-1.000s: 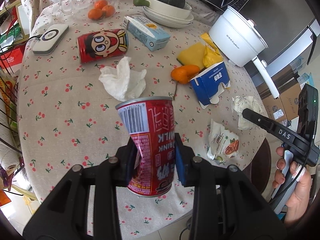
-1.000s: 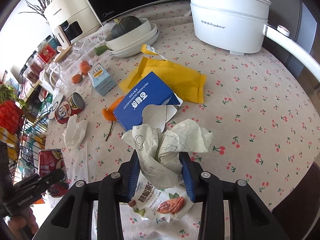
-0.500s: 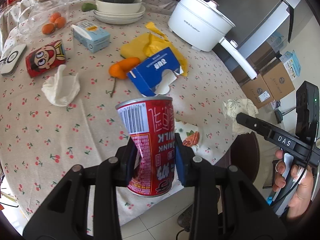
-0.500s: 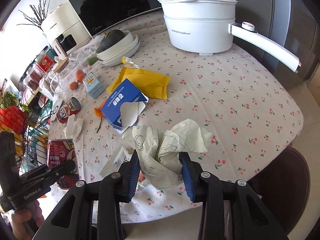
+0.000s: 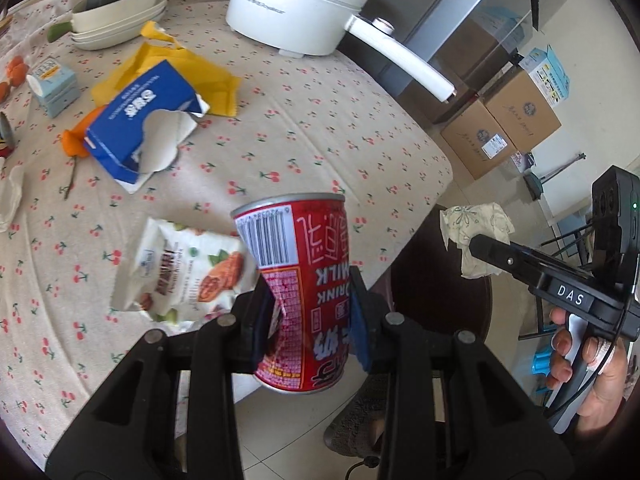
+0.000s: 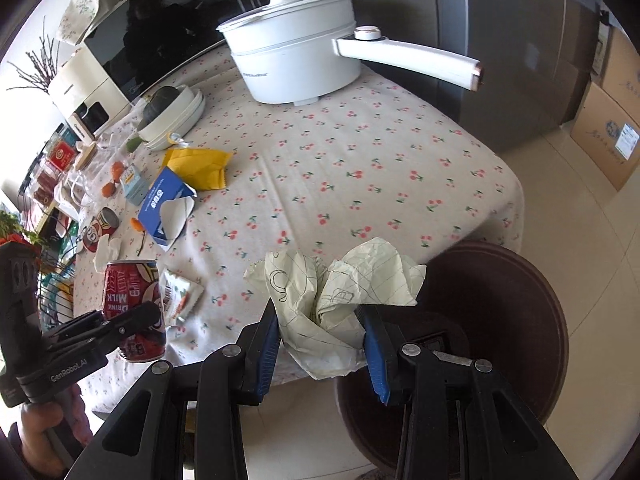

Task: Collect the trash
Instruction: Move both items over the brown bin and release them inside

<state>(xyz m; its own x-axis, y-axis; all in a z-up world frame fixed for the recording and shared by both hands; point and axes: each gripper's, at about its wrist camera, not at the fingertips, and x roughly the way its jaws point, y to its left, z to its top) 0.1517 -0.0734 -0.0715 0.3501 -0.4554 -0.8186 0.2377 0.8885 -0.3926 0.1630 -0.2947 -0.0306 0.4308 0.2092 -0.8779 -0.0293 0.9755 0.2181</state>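
Left tool point(image 5: 310, 312): clamped on a dented red milk can point(image 5: 300, 296), pads pressed into both sides; can held upright in the air above the surface's near edge.
Right tool point(image 6: 320, 340): closed on a crumpled pale paper wad point(image 6: 336, 292), held off the surface, over a round dark stool point(image 6: 500, 320) beside the near edge.
Surface point(image 6: 360, 152): cherry-print cloth.
Snack wrapper point(image 5: 188, 272): lies flat near the near edge, just beside the held can.
Torn blue carton point(image 5: 140, 120): further in, on its side, touching a yellow bag point(image 5: 216, 80) behind it.
White pot point(image 6: 296, 60): at the far edge, long handle jutting past the surface's side.
Second red can point(image 6: 100, 230): on its side towards the left edge.
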